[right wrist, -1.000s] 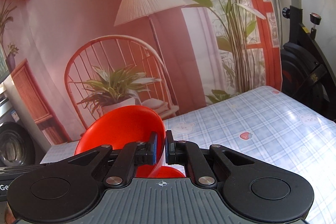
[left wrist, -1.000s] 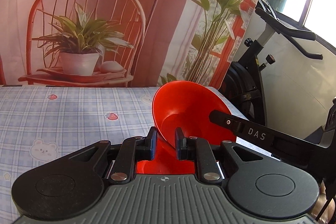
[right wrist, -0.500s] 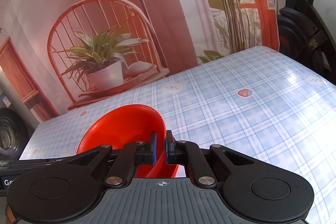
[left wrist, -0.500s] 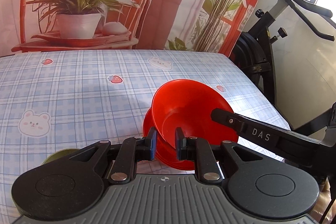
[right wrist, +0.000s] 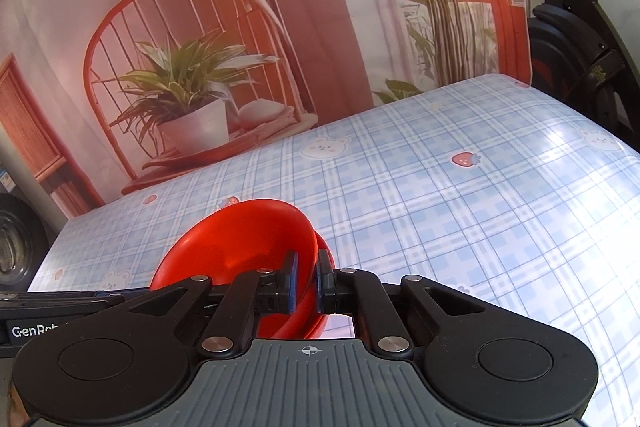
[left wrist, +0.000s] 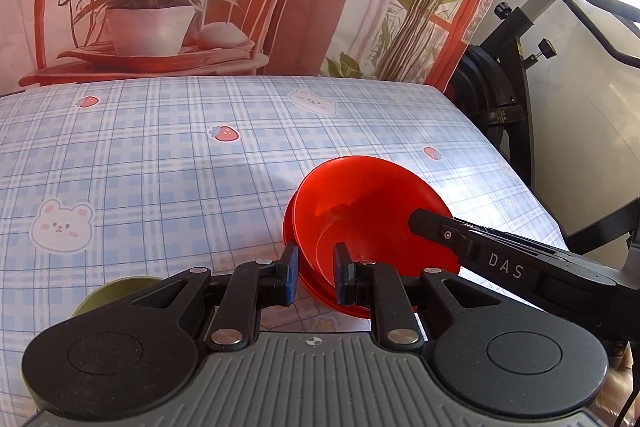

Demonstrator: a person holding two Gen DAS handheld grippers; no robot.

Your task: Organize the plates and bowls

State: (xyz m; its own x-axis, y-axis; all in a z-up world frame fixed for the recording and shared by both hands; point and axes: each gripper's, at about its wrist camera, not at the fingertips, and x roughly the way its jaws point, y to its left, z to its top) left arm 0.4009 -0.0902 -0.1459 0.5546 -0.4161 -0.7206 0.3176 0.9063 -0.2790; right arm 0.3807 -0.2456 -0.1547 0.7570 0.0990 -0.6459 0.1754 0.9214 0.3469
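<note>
Both grippers pinch one red bowl by opposite sides of its rim. Low in the left wrist view, the left gripper (left wrist: 314, 273) has its fingers clenched across the rim nearest the camera, one pad inside and one outside. Low centre in the right wrist view, the right gripper (right wrist: 305, 283) clamps the rim tightly from the other side. The bowl (left wrist: 360, 211) sits tilted, right of centre in the left view, nested in or resting on a second red bowl (left wrist: 320, 297), whose edge peeks out beneath it. Both lie on the checked cloth (left wrist: 160, 167) near the table's right edge. A green dish (left wrist: 108, 293) shows partly at lower left, behind the gripper body.

The stack looks nearly made, so the likely next step is letting go. Risk lies there: because the top bowl is tilted, uneven release could make it rock or slide off the lower one. Pulling back before the pads clear the rim could drag both bowls toward the nearby table edge.
</note>
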